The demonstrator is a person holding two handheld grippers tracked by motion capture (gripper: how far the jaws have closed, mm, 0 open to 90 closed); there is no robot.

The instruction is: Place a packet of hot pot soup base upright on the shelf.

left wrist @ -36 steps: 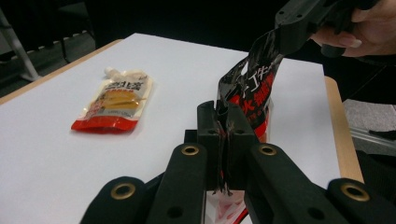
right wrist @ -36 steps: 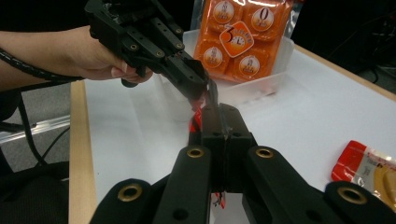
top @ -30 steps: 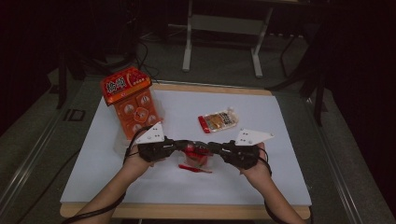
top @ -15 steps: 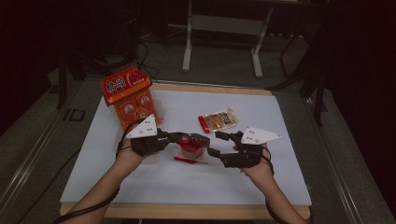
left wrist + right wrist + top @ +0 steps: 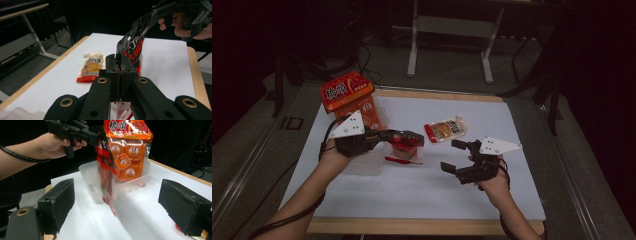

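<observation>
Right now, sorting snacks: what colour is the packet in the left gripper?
Black and red packet, clearest in the left gripper view.

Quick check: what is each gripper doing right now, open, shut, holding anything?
Left gripper: shut on the red-and-black snack packet, held above the table.
Right gripper: open, holding nothing.

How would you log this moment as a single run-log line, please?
left gripper: shut on red-black packet, lifted | right gripper: open, apart | clear tray: holds orange bag
</observation>
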